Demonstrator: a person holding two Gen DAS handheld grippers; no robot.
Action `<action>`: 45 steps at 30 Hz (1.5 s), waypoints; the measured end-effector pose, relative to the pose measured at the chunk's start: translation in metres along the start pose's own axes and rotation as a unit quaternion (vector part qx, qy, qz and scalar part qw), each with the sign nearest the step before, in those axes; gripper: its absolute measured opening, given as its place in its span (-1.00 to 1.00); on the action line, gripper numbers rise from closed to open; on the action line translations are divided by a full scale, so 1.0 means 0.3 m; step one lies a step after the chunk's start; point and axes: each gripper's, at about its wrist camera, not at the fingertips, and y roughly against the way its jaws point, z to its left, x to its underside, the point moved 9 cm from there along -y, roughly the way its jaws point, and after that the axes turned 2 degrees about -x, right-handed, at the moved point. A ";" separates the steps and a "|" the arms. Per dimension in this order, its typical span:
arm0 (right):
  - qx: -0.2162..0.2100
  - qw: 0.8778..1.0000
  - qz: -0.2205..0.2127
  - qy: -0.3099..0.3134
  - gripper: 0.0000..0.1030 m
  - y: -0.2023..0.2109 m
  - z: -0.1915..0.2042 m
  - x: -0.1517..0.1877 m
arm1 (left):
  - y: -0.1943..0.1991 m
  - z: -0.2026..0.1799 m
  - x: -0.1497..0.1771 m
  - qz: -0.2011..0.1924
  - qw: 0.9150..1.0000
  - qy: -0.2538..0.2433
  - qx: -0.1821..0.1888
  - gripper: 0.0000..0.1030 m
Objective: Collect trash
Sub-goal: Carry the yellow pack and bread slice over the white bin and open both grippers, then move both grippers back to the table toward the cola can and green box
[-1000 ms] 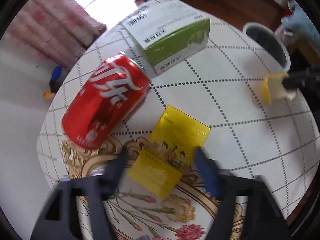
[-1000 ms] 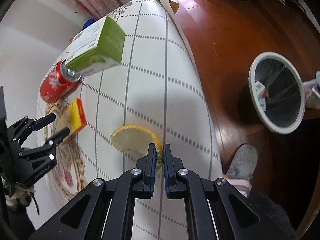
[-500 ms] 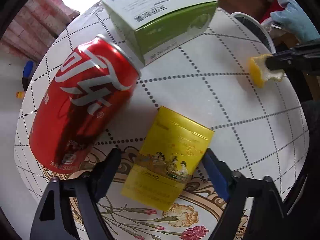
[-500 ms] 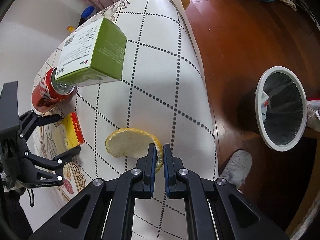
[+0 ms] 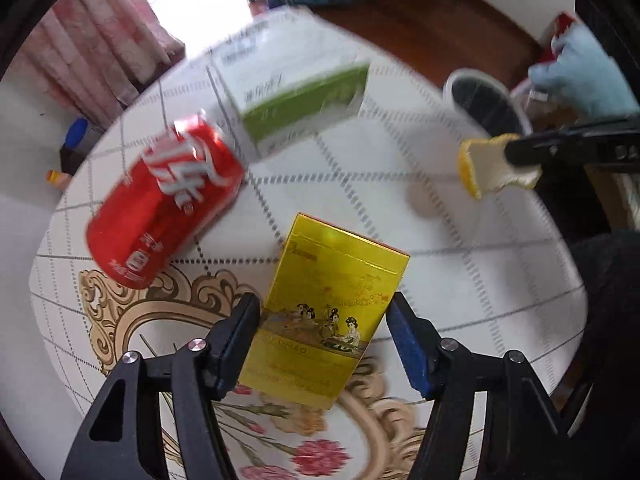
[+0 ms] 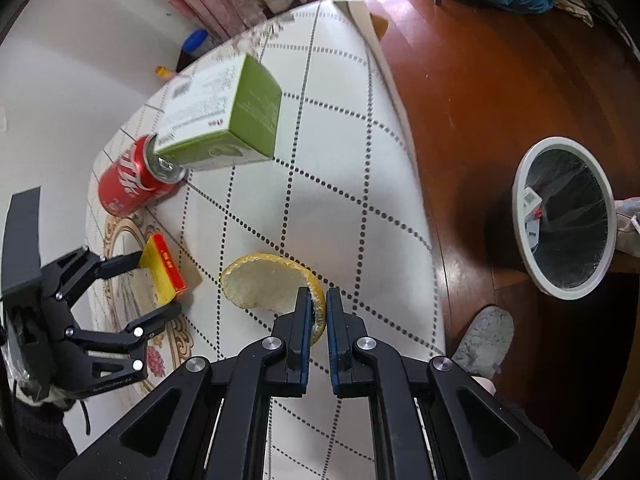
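Observation:
My left gripper (image 5: 322,312) is open, its two fingers on either side of a yellow cigarette box (image 5: 332,304) lying on the table; the left finger looks to touch the box's edge. The box also shows in the right wrist view (image 6: 164,270) between the left gripper's fingers (image 6: 136,260). My right gripper (image 6: 318,300) is shut on a yellow citrus peel (image 6: 264,284) and holds it above the table near its right edge; the peel also shows in the left wrist view (image 5: 486,166). A red cola can (image 5: 164,204) lies on its side beside a green and white carton (image 5: 296,96).
A white bin with a black liner (image 6: 564,220) stands on the wooden floor right of the table (image 6: 332,208); it shows past the table edge in the left wrist view (image 5: 484,104). A shoe (image 6: 484,336) is on the floor. Pink curtains (image 5: 100,48) hang at the back.
My left gripper has moved forward around the yellow box and its fingers have narrowed onto it. My right gripper has carried the peel a little higher and towards the table's right edge.

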 end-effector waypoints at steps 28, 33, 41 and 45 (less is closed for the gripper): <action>0.111 0.971 -0.114 -0.181 -0.86 0.401 -1.139 -0.060 | -0.053 -0.782 -0.923 -0.035 0.958 0.113 0.260 0.21; 0.127 0.963 -0.109 -0.212 -0.81 0.342 -1.259 -0.073 | -0.099 -0.795 -0.979 -0.026 0.958 0.128 0.255 0.73; 0.138 0.958 -0.136 -0.213 0.69 0.366 -1.255 -0.057 | -0.052 -0.695 -0.926 -0.060 0.970 0.139 0.188 0.88; 0.164 0.957 -0.147 -0.189 1.00 0.410 -1.176 -0.054 | 0.042 -0.543 -0.806 -0.088 0.974 0.163 0.131 0.88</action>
